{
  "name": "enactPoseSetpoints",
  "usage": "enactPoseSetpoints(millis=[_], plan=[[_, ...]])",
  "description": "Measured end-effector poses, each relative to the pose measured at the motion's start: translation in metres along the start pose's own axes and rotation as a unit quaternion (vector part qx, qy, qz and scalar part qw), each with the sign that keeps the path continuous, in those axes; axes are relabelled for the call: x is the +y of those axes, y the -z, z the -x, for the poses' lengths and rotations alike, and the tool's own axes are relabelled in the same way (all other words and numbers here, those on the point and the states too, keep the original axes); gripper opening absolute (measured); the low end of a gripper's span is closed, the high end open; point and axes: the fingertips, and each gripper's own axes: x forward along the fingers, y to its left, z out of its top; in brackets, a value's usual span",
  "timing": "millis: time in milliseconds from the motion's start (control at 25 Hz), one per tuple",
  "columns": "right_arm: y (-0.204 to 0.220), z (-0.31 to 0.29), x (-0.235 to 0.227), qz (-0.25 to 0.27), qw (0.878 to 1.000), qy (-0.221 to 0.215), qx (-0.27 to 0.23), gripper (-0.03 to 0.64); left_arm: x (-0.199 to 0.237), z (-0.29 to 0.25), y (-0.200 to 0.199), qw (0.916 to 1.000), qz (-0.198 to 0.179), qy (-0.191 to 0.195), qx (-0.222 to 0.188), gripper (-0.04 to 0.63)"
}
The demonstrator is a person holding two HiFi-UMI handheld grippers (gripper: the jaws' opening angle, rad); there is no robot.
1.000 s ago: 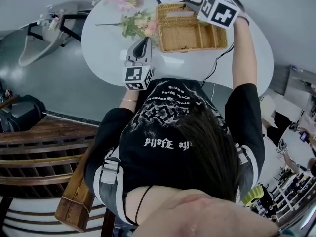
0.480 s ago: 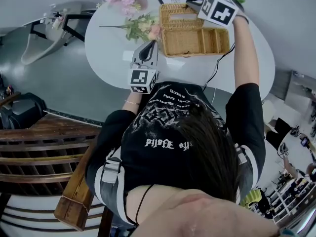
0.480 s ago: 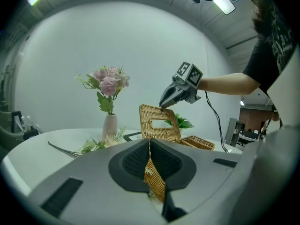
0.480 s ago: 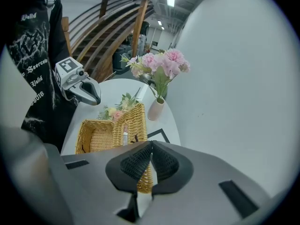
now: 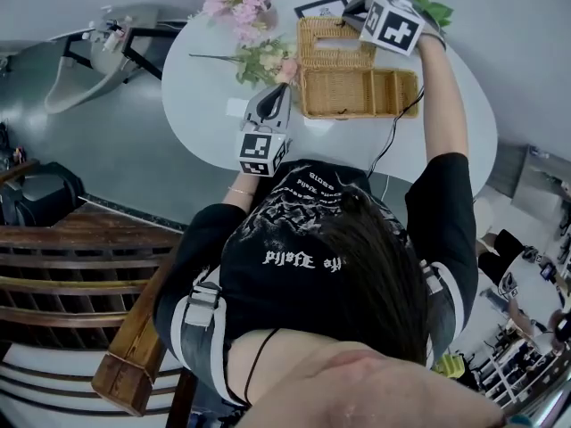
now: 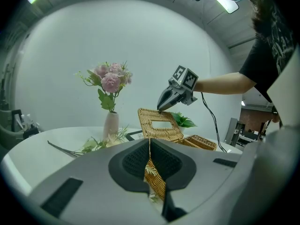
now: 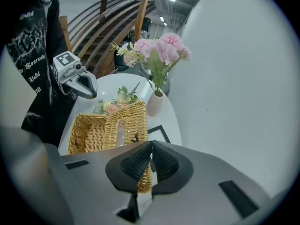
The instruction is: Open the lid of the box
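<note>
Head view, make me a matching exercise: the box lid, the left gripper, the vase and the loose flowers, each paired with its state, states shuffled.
1 lid
2 left gripper
3 vase
4 loose flowers

A lying flat on the table
B standing upright
C raised, pinched by the right gripper
D shut, holding nothing

Pairs: 1-C, 2-D, 3-B, 4-A

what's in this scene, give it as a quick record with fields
surface: white round table
box: wicker box, open
lid: lid raised, standing tilted at the box's far side
right gripper: right gripper shut on the lid's top edge
left gripper: left gripper shut, holding nothing, near the table's near edge, apart from the box
nearby: vase of pink flowers; loose flowers lying beside the box
</note>
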Motion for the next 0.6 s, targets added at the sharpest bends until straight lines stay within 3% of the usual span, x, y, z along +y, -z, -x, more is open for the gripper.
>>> enactPoseSetpoints(millis=[600], plan=[[0.015, -0.039, -0.014, -0.014, 1.000, -0.021, 0.016, 0.035, -0.001, -0.011, 0.007, 0.9995, 0.007, 0.021, 0.024, 0.025]])
